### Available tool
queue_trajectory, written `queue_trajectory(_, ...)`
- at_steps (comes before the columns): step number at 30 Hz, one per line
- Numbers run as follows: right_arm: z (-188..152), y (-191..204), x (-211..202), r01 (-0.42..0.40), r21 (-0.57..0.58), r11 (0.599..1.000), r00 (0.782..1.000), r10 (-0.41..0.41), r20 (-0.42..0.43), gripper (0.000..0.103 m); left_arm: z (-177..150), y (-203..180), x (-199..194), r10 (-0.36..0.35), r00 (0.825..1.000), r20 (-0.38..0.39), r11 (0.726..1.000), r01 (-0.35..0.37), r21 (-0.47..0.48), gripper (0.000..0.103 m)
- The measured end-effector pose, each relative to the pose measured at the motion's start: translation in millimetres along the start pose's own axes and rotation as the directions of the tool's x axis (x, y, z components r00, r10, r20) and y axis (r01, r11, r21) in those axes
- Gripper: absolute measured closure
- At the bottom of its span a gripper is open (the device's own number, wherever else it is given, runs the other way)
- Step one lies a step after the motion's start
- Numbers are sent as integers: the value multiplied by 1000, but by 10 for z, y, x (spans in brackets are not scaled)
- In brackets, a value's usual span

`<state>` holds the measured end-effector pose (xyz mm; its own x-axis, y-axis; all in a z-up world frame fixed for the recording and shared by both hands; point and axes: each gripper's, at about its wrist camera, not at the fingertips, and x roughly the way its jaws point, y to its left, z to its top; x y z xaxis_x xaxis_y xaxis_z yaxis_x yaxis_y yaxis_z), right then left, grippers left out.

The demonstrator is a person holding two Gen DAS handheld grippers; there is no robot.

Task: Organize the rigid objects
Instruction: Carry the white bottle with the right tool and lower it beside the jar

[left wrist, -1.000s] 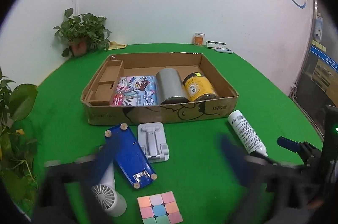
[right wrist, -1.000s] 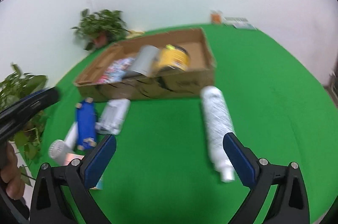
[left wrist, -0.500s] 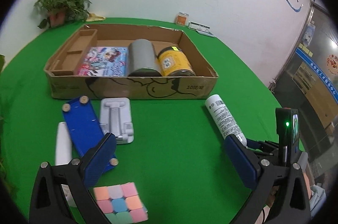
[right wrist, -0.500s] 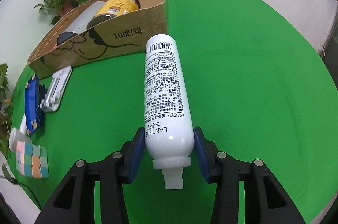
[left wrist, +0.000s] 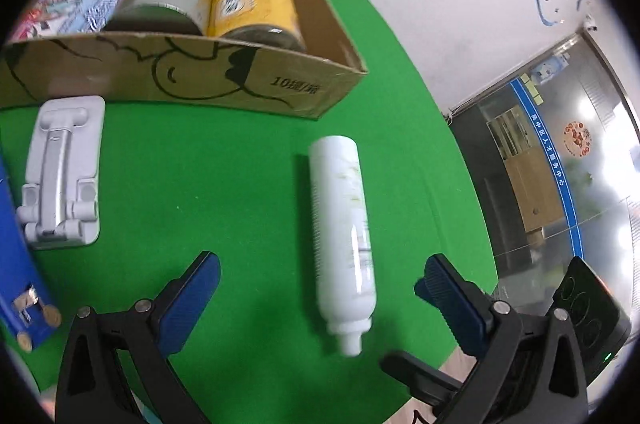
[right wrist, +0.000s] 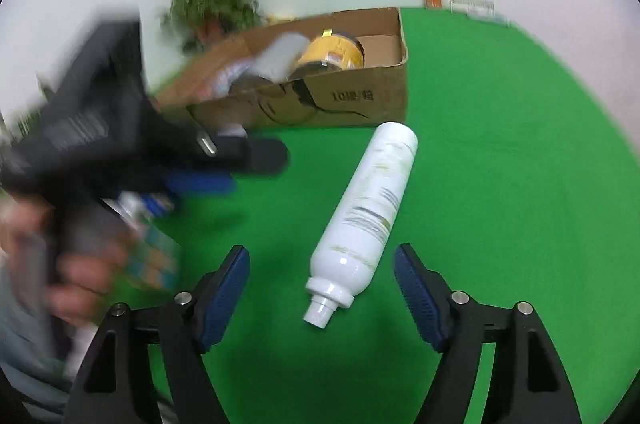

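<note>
White plastic bottle (right wrist: pixel 366 214) lay on the green surface (right wrist: pixel 500 204), near the cardboard box (right wrist: pixel 352 96). It was between the pads of the right claw (right wrist: pixel 322 294), which was opening and not touching it. The left claw (left wrist: pixel 318 302) stood spread.

white bottle (right wrist: pixel 368 208) | capless, lying flat | green table (right wrist: pixel 500 184) | beside cardboard box (right wrist: pixel 360 96)

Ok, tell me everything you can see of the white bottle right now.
The white bottle looks like glossy plastic, cylindrical, with faint blurred print and a short bare neck. It lies on its side on the green cloth, base toward the cardboard box, neck toward the cameras. It sits between the opening right gripper pads; nothing touches it.
</note>
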<state>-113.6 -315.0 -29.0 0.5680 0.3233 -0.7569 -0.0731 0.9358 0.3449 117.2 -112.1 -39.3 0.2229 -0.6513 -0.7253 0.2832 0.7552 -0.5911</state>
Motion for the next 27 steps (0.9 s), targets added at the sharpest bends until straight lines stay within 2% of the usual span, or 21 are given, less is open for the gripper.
queue_trajectory(3, 47, -63, 157, 10, 33, 999, 998, -9, -56, 31, 105, 57, 151, 7, 999, -47, 1000, -7, -3, 2)
queue_trajectory(5, 50, -68, 329, -31, 80, 996, 993, 40, -114, 34, 180, 114, 267, 13, 997, -77, 1000, -14, -11, 4)
queue_trajectory(8, 85, 7, 600, -80, 143, 986, 981, 103, -163, 35, 255, 240, 429, 13, 991, -134, 998, -21, -55, 15)
queue_trajectory(11, 131, 99, 786, -94, 184, 978, 974, 129, -187, 35, 296, 273, 420, 16, 989, -144, 997, -27, -69, 28)
queue_trajectory(12, 150, 122, 826, -102, 194, 976, 971, 141, -195, 35, 301, 269, 427, 29, 989, -148, 998, -38, -58, 36)
queue_trajectory(13, 180, 161, 867, -107, 191, 976, 969, 146, -201, 40, 305, 262, 424, 51, 987, -150, 998, -58, -39, 41)
queue_trajectory(14, 211, 193, 887, -116, 186, 976, 968, 153, -199, 44, 303, 270, 427, 71, 985, -155, 997, -76, -31, 53)
queue_trajectory(15, 230, 218, 900, -115, 181, 977, 968, 151, -200, 46, 304, 291, 419, 81, 984, -159, 996, -88, -36, 60)
queue_trajectory(17, 270, 252, 939, -117, 181, 976, 966, 154, -206, 54, 298, 304, 416, 76, 983, -166, 996, -84, -38, 60)
queue_trajectory(23, 321, 296, 934, -117, 151, 982, 966, 148, -213, 55, 311, 261, 340, 77, 983, -167, 996, -83, -29, 60)
queue_trajectory(27, 278, 403, 708, -107, 105, 989, 982, 121, -145, 56, 409, 72, 167, 31, 993, -111, 999, -34, -30, 60)
